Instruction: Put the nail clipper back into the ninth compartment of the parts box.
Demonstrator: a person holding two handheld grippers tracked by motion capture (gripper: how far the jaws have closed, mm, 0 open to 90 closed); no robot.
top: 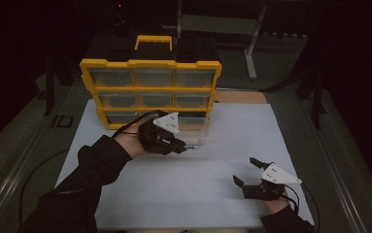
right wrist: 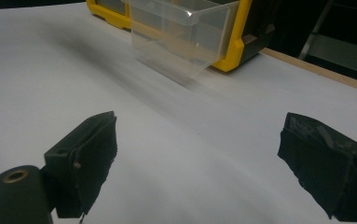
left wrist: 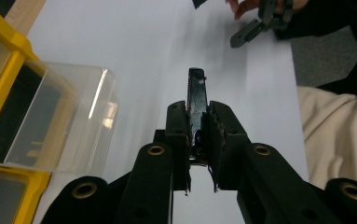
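My left gripper (top: 186, 144) hovers over the white mat just in front of the yellow organizer (top: 149, 63), shut on a narrow dark piece (left wrist: 196, 88) that sticks out past its tips (left wrist: 198, 109). What the piece is I cannot tell; its small end (top: 192, 146) pokes to the right. Beside it, a clear plastic drawer (top: 195, 127) (left wrist: 69, 116) juts out of the organizer's bottom row (left wrist: 3, 56). My right gripper (top: 245, 171) rests low at the mat's near right, open with nothing between its pads (right wrist: 199, 154). It faces the clear drawer (right wrist: 181, 32) and the organizer (right wrist: 234, 46).
The white mat (top: 222, 194) covers the table; a strip of wood (top: 239, 96) shows at its far right edge. The organizer's other clear drawers are shut. A grey metal stand (top: 251, 48) is on the floor behind. A cream garment (left wrist: 339, 135) lies at the near side.
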